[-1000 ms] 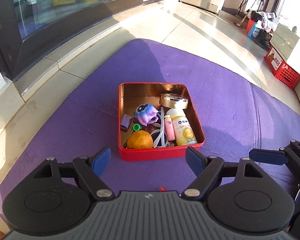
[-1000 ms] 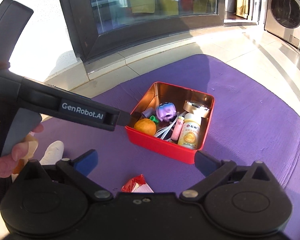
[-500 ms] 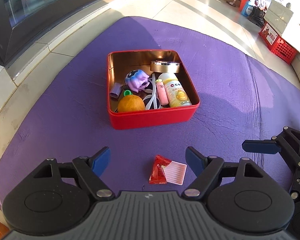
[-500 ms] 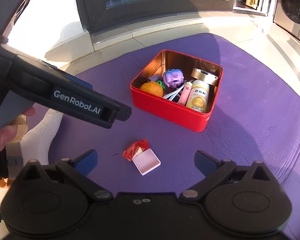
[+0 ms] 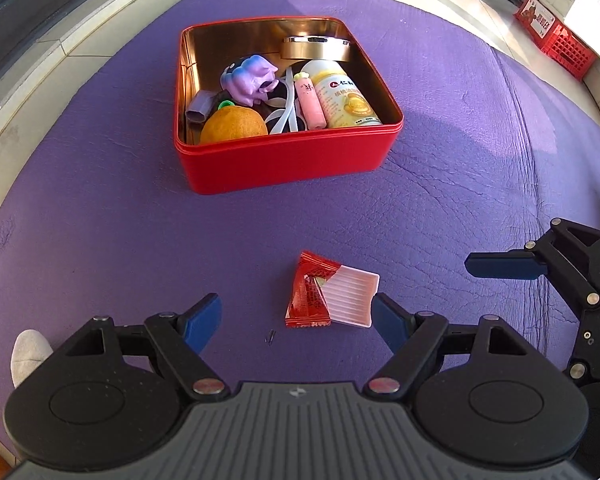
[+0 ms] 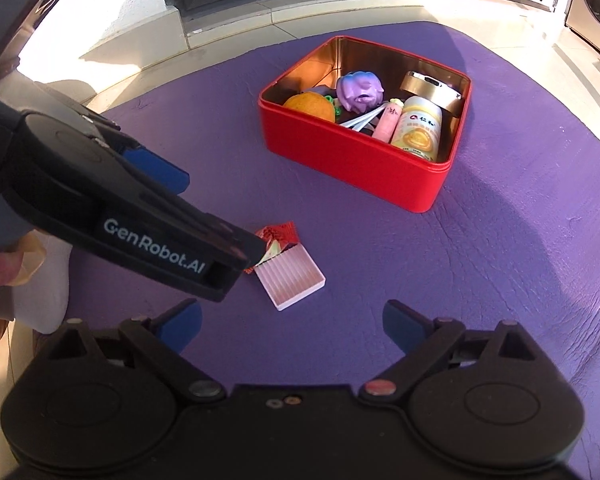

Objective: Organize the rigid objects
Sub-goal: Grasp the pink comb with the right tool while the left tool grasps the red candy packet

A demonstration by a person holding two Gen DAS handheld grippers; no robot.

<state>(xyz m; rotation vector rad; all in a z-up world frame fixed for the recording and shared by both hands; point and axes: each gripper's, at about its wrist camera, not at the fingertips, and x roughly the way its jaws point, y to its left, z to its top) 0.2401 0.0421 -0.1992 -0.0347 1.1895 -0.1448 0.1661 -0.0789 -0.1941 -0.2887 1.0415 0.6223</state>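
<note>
Both cams have dropped lower and pulled back since 1.0 s ago: red wrapper (image 5: 309,295) and pink ribbed tray (image 5: 350,297), then barely in view at the frame bottoms, now lie in full sight on the mat.

Wrapper = crinkly foil, folded; it overlaps the tray's left edge, touching. Tray = thin rigid plastic, rectangular, grooved. Both loose on the purple mat (image 5: 100,220), near side of the red tin (image 5: 288,168), apart from it.

L gripper (image 5: 296,318) hovers just short of the pair, jaws wide, nothing held. Judged: lined up for a pick. R gripper (image 6: 292,322) also wide, empty, off to the side.

Tin: metal, gold inside, rounded corners. Holds orange (image 5: 234,126), purple toy (image 5: 250,80), pink tube (image 5: 310,100), yellow-label bottle (image 5: 346,100), gold round tin (image 5: 315,47), so sorting is mostly done.

Mat: soft, wrinkled.
</note>
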